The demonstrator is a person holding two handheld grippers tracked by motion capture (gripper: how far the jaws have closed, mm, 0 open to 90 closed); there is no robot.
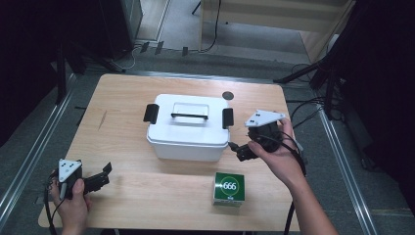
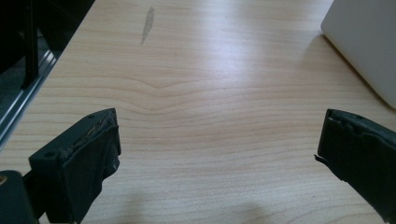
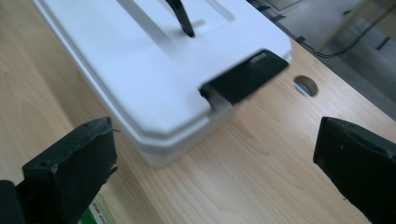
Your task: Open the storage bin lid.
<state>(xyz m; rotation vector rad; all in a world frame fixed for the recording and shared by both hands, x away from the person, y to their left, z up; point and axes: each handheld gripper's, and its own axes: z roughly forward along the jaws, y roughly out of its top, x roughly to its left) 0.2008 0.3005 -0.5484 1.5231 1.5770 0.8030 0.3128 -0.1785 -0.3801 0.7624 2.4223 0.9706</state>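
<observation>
Step in hand, by judgement: approach to the right-hand latch of the box, lid not yet released.

Nearest: green square carton marked 666 [image 1: 228, 188], lying on the front of the worktop, untouched. Left tongs [image 1: 103, 175] at the front left corner, held low over bare wood, jaws wide apart, nothing between them. Right tongs [image 1: 239, 149] just beside the right end of the white rectangular plastic storage box [image 1: 188, 127], jaws likewise spread and empty, aimed at the black side clip [image 3: 245, 74] on that end. Box at mid-worktop, lid seated, thin black carry handle [image 1: 189, 116] lying flat, second black clip [image 1: 150, 113] on the far left end.

Next move, by judgement: closing in on the clip, lifting its lower edge outward.

Worktop [image 1: 122, 98]: pale wood-grain board, round cable hole [image 1: 227, 95] behind the box. Beyond: grey floor, trailing cables, dark stand legs, light wooden furniture at the rear.
</observation>
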